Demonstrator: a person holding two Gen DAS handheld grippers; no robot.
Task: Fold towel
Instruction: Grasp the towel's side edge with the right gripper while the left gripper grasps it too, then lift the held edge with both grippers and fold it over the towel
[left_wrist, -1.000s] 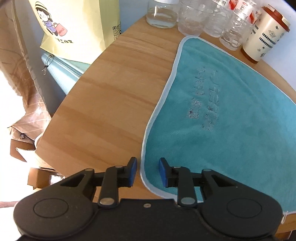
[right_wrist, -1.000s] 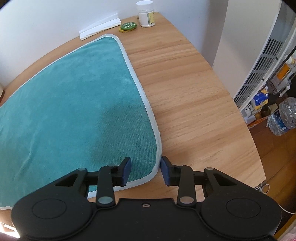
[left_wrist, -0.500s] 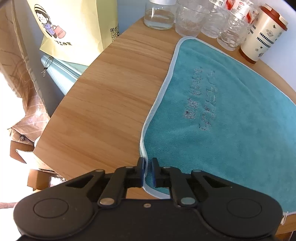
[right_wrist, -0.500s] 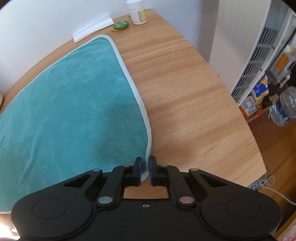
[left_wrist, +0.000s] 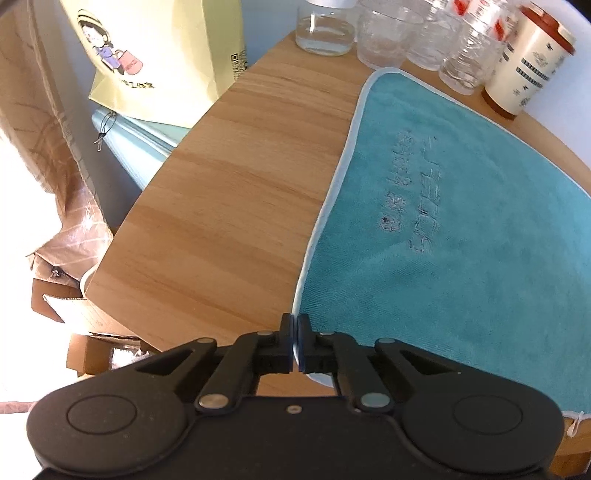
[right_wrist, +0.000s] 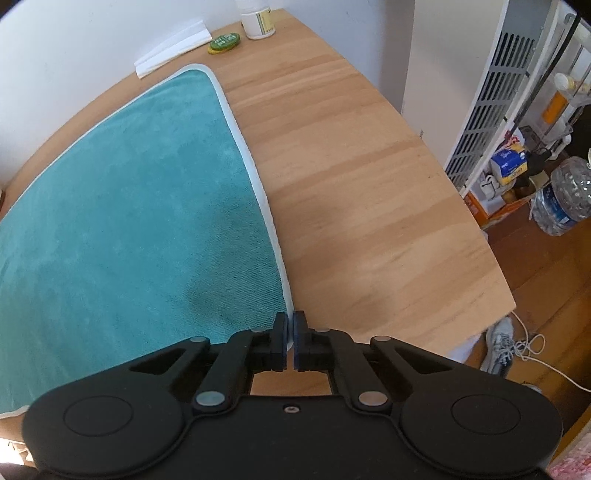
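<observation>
A teal towel (left_wrist: 461, 229) with a pale hem and stitched lettering lies spread flat on the wooden table (left_wrist: 229, 192). My left gripper (left_wrist: 295, 332) is shut on the towel's near left corner, pinching the hem between its blue pads. In the right wrist view the same towel (right_wrist: 140, 206) fills the left side. My right gripper (right_wrist: 290, 332) is shut on its near right corner, with the white hem running straight into the jaws. Both corners sit close to the table's front edge.
Glass jars and tumblers (left_wrist: 376, 40) and a cream cup with a brown lid (left_wrist: 524, 70) line the far edge. A yellow paper bag (left_wrist: 159, 55) stands off the left side. A white bottle (right_wrist: 258, 22), green tin (right_wrist: 223, 41) and folded paper (right_wrist: 173, 48) sit far right.
Both grippers went from open, straddling the towel's near corners, to shut on the hem. They have also lifted slightly, so the views sit a little higher over the table.
</observation>
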